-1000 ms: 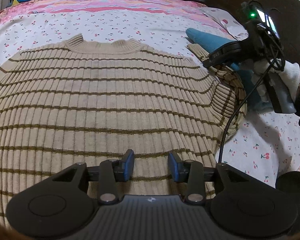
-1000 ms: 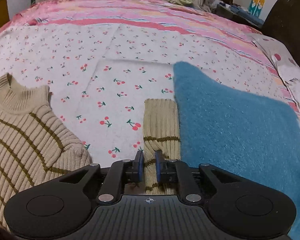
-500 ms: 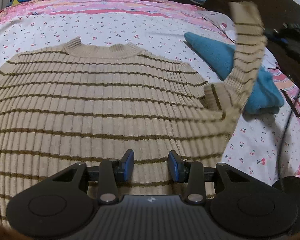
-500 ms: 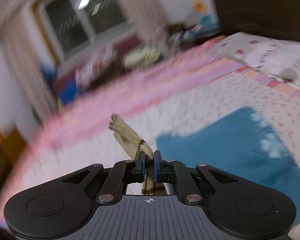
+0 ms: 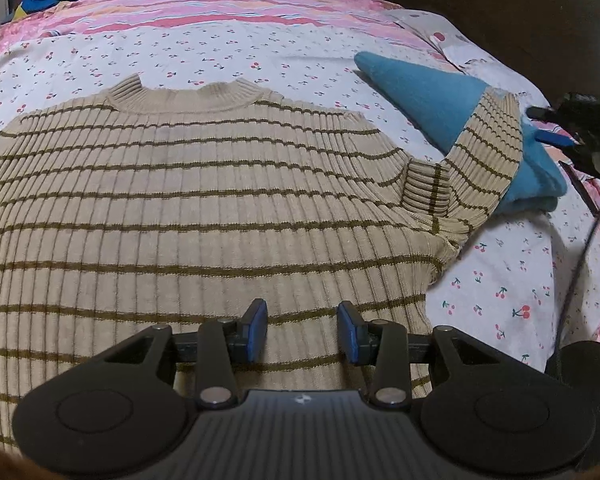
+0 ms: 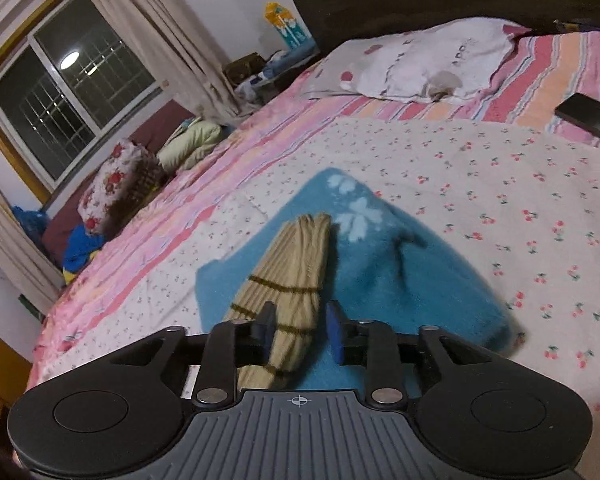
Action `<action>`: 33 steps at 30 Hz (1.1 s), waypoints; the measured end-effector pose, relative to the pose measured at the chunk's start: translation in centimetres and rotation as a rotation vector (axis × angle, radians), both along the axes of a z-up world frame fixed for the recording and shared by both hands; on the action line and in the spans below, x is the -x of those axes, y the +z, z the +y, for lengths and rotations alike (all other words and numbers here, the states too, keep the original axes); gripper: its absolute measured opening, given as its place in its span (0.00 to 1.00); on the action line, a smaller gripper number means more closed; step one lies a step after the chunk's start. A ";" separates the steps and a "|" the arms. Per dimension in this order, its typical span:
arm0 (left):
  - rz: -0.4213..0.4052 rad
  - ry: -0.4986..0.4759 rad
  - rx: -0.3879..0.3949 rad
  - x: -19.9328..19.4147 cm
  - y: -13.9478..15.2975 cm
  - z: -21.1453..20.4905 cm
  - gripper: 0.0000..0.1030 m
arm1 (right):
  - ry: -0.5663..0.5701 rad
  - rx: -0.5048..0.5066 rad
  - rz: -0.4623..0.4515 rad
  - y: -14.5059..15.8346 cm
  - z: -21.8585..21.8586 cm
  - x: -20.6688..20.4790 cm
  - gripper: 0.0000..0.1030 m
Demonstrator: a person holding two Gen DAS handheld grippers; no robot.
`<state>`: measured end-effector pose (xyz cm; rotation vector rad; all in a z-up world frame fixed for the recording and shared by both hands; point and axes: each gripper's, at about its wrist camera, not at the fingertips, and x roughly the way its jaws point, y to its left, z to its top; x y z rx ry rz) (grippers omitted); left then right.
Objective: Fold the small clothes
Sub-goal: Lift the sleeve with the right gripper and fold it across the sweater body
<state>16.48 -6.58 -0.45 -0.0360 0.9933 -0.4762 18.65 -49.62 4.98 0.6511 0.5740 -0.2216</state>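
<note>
Right gripper (image 6: 300, 330) parted around sleeve (image 6: 290, 280)

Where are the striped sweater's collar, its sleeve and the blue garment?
collar (image 5: 188, 96), left wrist view, ribbed neck band.
sleeve (image 6: 296, 268), right wrist view, mid sleeve.
blue garment (image 5: 420, 96), left wrist view, bare upper part.

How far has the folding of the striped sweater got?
Done: the striped sweater lies flat on the bedsheet. In hand: its sleeve lies across the blue garment, between the right hand-held gripper, whose jaws have just been opening. Left: folding sleeves and body; the left hand-held gripper is open.
</note>
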 end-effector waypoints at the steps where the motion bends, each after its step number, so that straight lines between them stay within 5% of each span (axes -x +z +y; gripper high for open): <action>1: 0.000 0.000 0.000 0.0 0.0 -0.1 0.42 | 0.013 -0.003 0.007 -0.2 0.1 -0.7 0.33; 6: -0.003 -0.004 -0.011 0.0 0.1 -0.4 0.43 | -0.004 -0.026 0.086 -1.8 0.8 -2.6 0.35; 8: -0.003 -0.006 -0.012 -0.1 0.2 -0.5 0.43 | -0.018 -0.009 0.081 -1.7 1.0 -2.3 0.18; 9: -0.006 -0.008 -0.011 -0.2 0.3 -0.5 0.43 | -0.018 -0.027 0.063 -1.5 0.9 -1.9 0.10; 15: -0.014 -0.001 0.013 -1.5 0.6 -1.3 0.43 | -0.084 -0.172 -0.143 0.3 -0.7 4.1 0.09; 23: -0.088 -0.011 0.036 -5.6 1.5 -6.3 0.43 | -0.157 -0.205 -0.274 0.8 -1.1 8.8 0.09; 33: -0.178 -0.060 -0.105 -7.3 0.1 -13.4 0.51 | -0.101 -0.252 -0.377 2.3 -1.0 12.2 0.09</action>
